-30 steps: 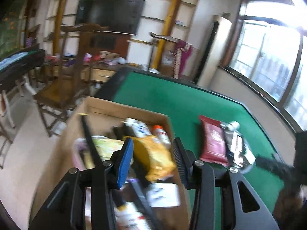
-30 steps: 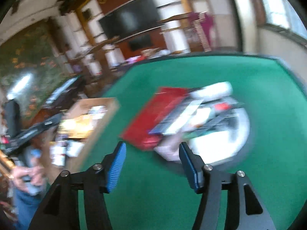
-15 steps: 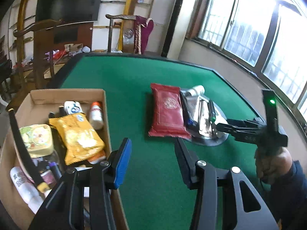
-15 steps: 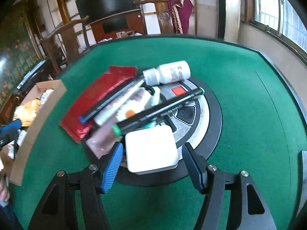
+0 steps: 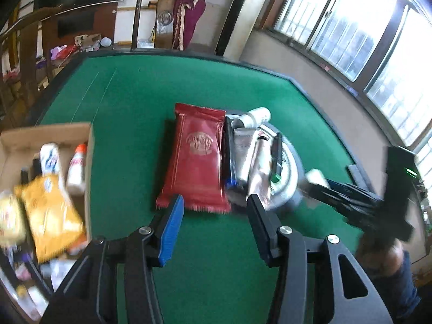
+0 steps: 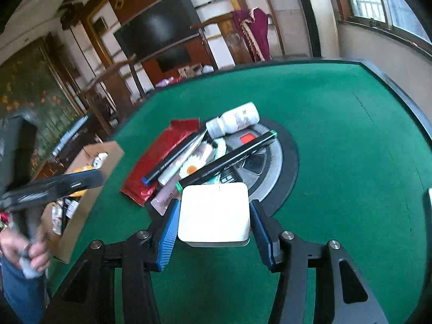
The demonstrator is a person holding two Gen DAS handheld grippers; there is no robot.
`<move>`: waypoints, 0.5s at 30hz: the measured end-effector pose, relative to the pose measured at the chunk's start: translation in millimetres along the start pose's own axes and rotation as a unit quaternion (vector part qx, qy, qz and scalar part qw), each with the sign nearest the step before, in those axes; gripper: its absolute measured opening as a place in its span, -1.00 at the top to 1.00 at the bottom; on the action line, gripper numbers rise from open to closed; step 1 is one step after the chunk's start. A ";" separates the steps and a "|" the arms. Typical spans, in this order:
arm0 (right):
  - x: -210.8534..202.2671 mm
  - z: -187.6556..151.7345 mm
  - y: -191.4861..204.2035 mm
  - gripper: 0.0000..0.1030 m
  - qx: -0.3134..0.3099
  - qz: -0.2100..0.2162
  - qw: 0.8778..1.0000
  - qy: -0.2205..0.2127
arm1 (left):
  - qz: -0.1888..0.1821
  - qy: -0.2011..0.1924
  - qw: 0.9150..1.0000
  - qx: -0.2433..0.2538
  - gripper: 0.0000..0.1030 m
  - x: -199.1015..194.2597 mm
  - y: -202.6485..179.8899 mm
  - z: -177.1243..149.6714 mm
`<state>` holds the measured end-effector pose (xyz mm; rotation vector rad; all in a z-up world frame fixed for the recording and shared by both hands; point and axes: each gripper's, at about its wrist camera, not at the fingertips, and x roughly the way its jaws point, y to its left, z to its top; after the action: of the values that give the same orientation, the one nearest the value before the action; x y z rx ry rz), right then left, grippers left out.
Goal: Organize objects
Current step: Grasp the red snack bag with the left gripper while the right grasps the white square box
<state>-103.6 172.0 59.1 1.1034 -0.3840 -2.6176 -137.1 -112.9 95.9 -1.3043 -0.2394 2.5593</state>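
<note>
Daylight floods through blown-out windows [image 5: 378, 54]; fisheye edges bend, and the cardboard box [image 5: 40, 189] smears with blur.

Both wrist views over green table [image 5: 129, 108]

The right gripper [image 6: 213, 225] brackets a white square box [image 6: 214, 216] at lower centre, fingers [image 6: 168, 230] just beside its sides; cluttered green worktop [image 6: 351, 148] behind.
</note>
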 end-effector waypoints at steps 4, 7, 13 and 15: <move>-6.6 2.0 -13.6 -0.08 0.026 0.028 0.999 0.000 | 0.039 0.037 0.999 0.008 0.07 34.3 -6.1 32.0; -7.1 3.7 -16.0 -0.08 0.036 0.040 0.999 0.002 | 0.072 0.061 0.995 0.009 0.07 57.0 -4.3 50.1; -7.9 4.4 -17.8 -0.08 0.053 0.065 0.996 0.007 | 0.084 0.093 0.992 0.009 0.07 86.2 -2.9 69.5; -7.6 4.7 -19.2 -0.08 0.054 0.065 0.996 0.009 | 0.093 0.095 0.991 0.021 0.07 91.8 -6.3 70.0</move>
<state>-104.7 193.0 60.6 1.0945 -0.5798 -2.4966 -244.8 -81.3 67.8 -1.6091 -0.0272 2.5487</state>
